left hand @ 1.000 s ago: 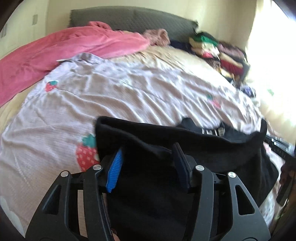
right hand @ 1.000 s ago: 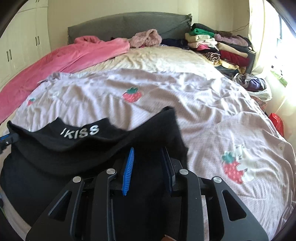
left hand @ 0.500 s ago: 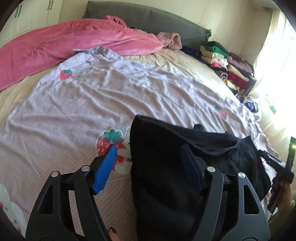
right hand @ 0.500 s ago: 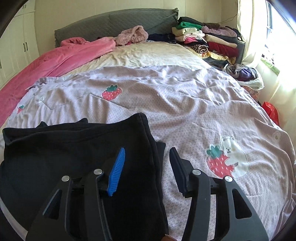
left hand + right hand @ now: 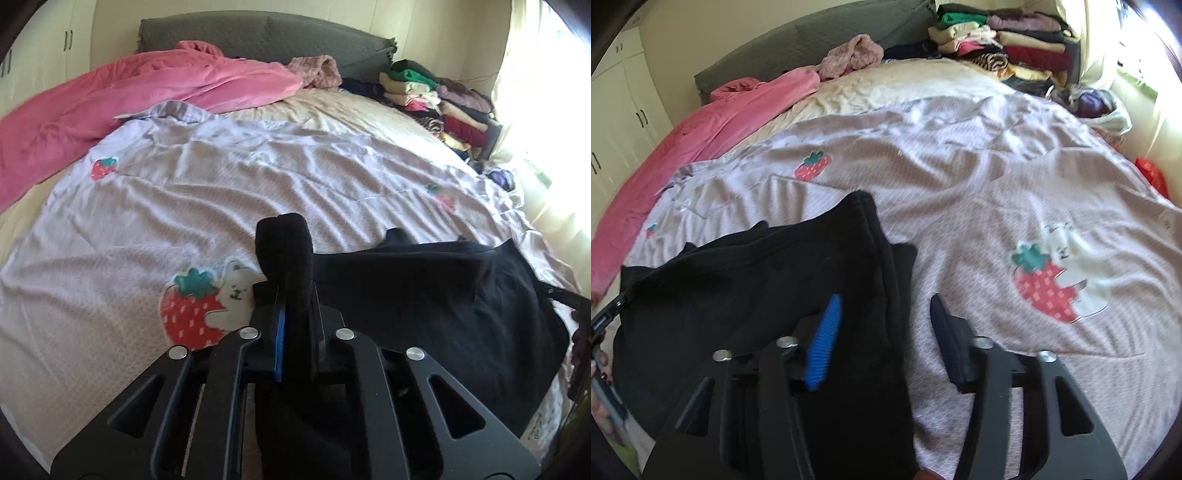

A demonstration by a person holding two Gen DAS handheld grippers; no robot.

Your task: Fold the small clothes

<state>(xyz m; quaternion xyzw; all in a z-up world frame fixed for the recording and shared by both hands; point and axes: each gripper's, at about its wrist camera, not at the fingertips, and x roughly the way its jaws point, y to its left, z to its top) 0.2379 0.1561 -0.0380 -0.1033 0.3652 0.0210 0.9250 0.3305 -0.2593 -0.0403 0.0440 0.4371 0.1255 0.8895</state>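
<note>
A black garment (image 5: 436, 306) lies folded on the lilac strawberry-print bedspread (image 5: 258, 184) near the bed's front edge. My left gripper (image 5: 295, 295) is shut on the garment's left edge, and a bunch of black cloth sticks up between its fingers. In the right wrist view the same black garment (image 5: 757, 280) lies to the left. My right gripper (image 5: 886, 325) is open, its jaws straddling the garment's right edge with the blue pad (image 5: 823, 343) over the cloth.
A pink blanket (image 5: 122, 99) lies at the back left. A grey headboard (image 5: 258, 37) stands behind. Stacked folded clothes (image 5: 436, 96) sit at the back right. A bright window is at the right. White cupboards (image 5: 617, 110) stand to the left.
My left gripper has closed on the garment's left edge and pinched it up. My right gripper has stayed open over the right edge and tilted a little.
</note>
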